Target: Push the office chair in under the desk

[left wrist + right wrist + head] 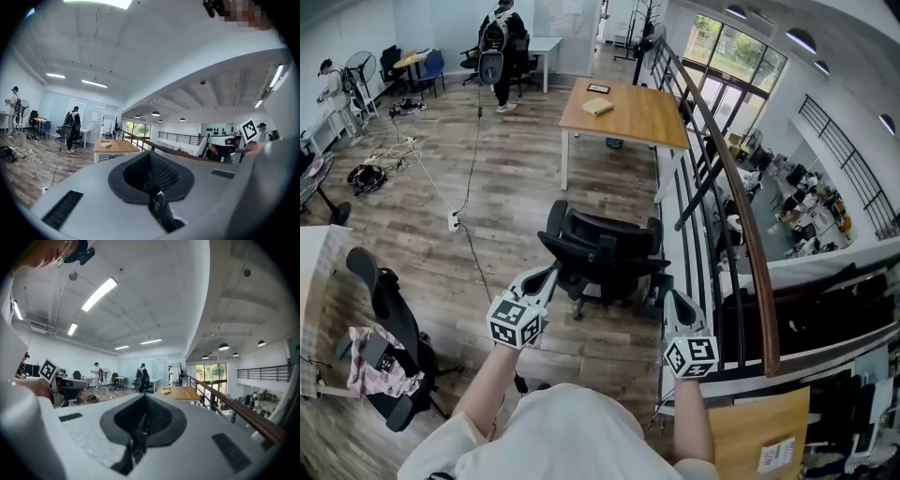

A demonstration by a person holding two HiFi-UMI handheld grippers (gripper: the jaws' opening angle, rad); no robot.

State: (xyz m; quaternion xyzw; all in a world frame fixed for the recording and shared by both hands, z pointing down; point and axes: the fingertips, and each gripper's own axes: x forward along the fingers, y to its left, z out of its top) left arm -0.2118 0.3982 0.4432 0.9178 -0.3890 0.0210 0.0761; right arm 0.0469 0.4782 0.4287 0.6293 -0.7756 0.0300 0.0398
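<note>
Left gripper [550,271] and right gripper [667,296], closed, seemingly touch office chair [605,251].

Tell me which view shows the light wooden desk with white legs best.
The head view: the light wooden desk shows its whole top from above. Both gripper views show it small, distant and nearly edge-on.

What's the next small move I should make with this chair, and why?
Probably bring both grippers forward onto the near side of the chair and start a gentle push. The left gripper and right gripper are shut and empty, one at each side of it. The chair stands well short of the desk, with open floor between. I can't tell if they touch it yet.
</note>
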